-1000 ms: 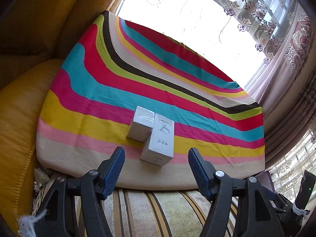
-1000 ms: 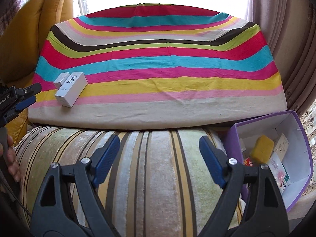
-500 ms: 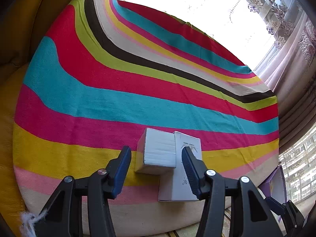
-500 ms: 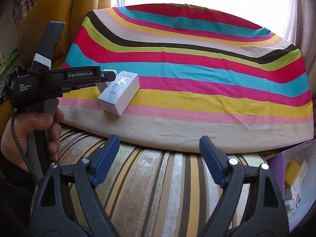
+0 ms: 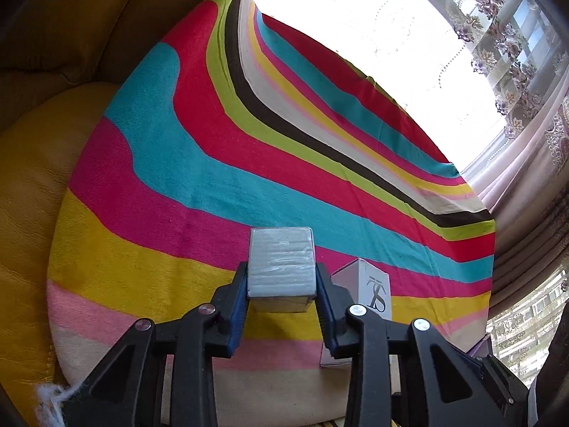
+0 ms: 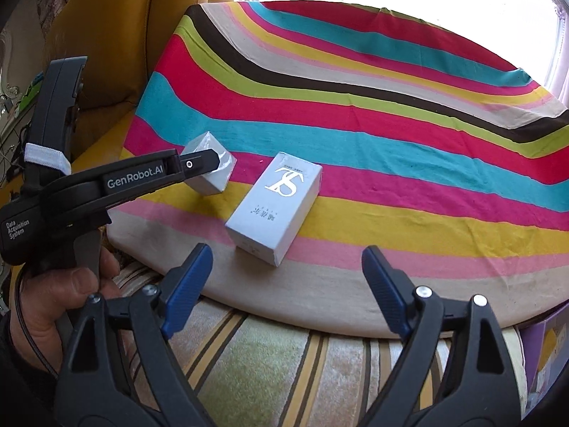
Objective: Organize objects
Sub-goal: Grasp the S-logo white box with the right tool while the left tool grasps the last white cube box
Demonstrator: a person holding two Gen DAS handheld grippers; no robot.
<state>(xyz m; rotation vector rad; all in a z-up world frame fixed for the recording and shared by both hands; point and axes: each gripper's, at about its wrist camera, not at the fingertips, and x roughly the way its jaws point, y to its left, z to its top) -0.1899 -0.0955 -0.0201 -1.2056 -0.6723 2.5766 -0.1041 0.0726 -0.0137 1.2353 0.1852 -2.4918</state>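
My left gripper [image 5: 281,284] is shut on a small silver-grey box [image 5: 281,263], held a little above the striped cloth [image 5: 213,178]. From the right wrist view the same left gripper [image 6: 209,163] clamps that small box [image 6: 213,181] at the cloth's left end. A larger white box with an "S" logo [image 6: 275,206] lies flat on the cloth just right of it, and shows partly behind my left gripper's right finger [image 5: 370,291]. My right gripper [image 6: 281,284] hangs open in front of the cloth's near edge, nothing between its fingers.
The striped cloth [image 6: 391,124] covers a raised cushion, with a striped velvet seat [image 6: 284,373] in front. A yellow leather armchair [image 5: 28,195] stands at the left. A purple box [image 6: 544,348] peeks in at the lower right. Curtains [image 5: 526,71] and a bright window are behind.
My left gripper went from open around the small box to shut on it, and the box now rides clear of the larger one. The right gripper swung left toward the logo box.
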